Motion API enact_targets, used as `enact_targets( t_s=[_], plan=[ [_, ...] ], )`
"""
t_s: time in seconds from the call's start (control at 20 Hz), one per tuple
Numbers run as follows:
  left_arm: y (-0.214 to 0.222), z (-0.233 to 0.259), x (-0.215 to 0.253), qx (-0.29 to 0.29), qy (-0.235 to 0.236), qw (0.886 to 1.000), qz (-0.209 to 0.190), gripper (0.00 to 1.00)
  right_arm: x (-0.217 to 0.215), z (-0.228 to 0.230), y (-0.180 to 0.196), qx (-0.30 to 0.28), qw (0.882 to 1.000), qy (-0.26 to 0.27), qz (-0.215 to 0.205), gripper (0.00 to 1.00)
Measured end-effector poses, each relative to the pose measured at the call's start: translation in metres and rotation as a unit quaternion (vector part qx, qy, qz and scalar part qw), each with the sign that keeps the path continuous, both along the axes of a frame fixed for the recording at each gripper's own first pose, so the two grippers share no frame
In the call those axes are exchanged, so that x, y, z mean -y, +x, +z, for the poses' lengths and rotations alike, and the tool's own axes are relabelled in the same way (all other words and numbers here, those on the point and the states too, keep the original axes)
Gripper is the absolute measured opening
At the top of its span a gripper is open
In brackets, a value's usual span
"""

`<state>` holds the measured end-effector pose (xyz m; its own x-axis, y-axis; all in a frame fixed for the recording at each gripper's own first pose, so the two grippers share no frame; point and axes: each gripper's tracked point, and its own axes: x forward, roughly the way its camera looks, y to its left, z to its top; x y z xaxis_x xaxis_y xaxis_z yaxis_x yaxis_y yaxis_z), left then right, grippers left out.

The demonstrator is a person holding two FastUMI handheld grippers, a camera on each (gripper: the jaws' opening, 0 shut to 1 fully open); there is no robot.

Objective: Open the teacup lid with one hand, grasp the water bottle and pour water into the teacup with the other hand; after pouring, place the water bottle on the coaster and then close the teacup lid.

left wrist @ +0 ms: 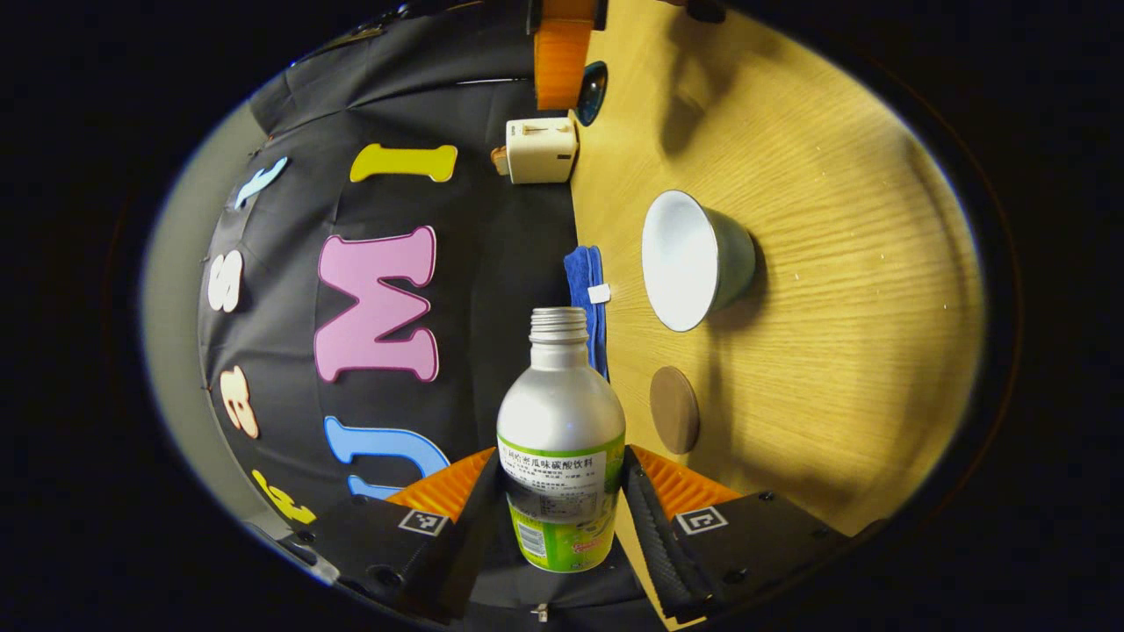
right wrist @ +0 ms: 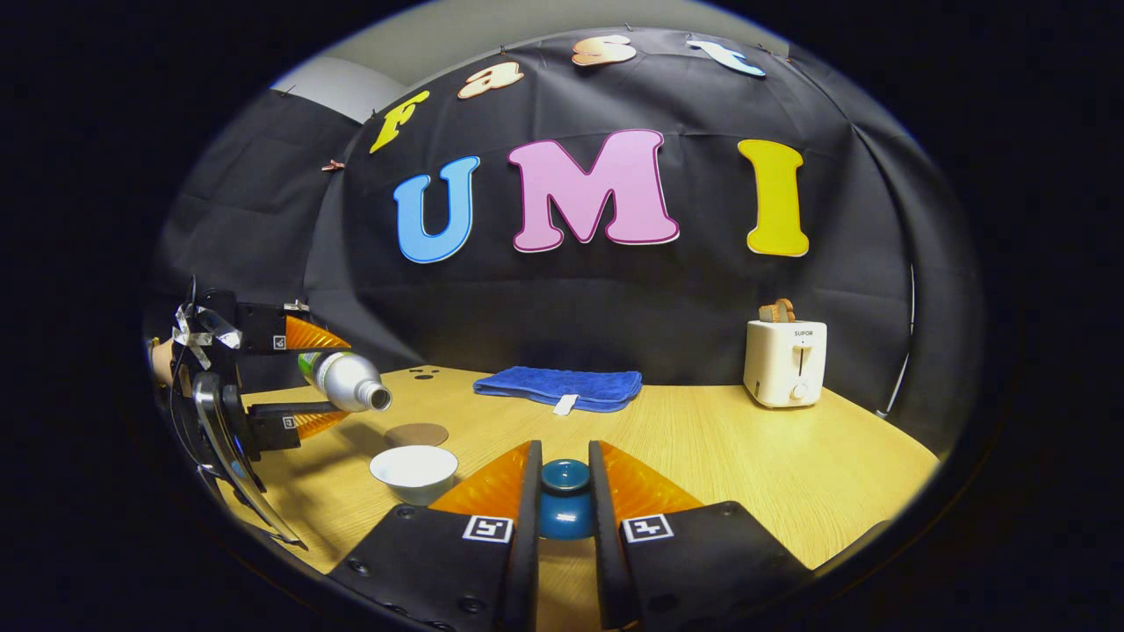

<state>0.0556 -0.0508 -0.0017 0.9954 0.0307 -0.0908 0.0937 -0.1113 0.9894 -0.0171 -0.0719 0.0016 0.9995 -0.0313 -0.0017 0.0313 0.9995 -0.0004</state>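
Observation:
My left gripper (left wrist: 562, 458) is shut on a silver water bottle (left wrist: 562, 404) with a green label and no cap. In the right gripper view, that left gripper (right wrist: 314, 379) holds the bottle (right wrist: 347, 379) tipped nearly level, its mouth above and to the left of the teacup (right wrist: 414, 469). I see no water stream. The teacup (left wrist: 694, 261) is white inside, lidless, and stands on the wooden table. A round brown coaster (left wrist: 674, 409) (right wrist: 416, 434) lies just behind it. My right gripper (right wrist: 564, 456) is shut on the blue teacup lid (right wrist: 565, 509), held low over the table right of the cup.
A folded blue cloth (right wrist: 562, 388) lies at the back of the table (right wrist: 746, 456) by the black wall. A white toaster (right wrist: 784, 362) stands at the back right. A hand (right wrist: 162, 362) holds the left gripper at the far left.

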Motion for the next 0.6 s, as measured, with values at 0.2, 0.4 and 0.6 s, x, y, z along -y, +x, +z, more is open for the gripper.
enact_targets(
  t_s=[0.2,0.4,0.6],
  plan=[
    [-0.0004,-0.0001,-0.0031,0.0,0.045,0.999,-0.005,0.79,-0.0003,0.0001,-0.0002,0.0,1.0,0.0,0.0,0.31],
    [0.0011,0.0023,-0.0026,0.003,0.083,0.996,-0.012,0.79,0.0,0.0003,-0.0001,0.0,1.0,0.0,0.0,0.31],
    [0.0029,0.0052,-0.004,0.003,0.109,0.994,-0.014,0.78,0.0,0.0002,-0.0005,0.0,1.0,0.0,0.001,0.31]
  ],
)
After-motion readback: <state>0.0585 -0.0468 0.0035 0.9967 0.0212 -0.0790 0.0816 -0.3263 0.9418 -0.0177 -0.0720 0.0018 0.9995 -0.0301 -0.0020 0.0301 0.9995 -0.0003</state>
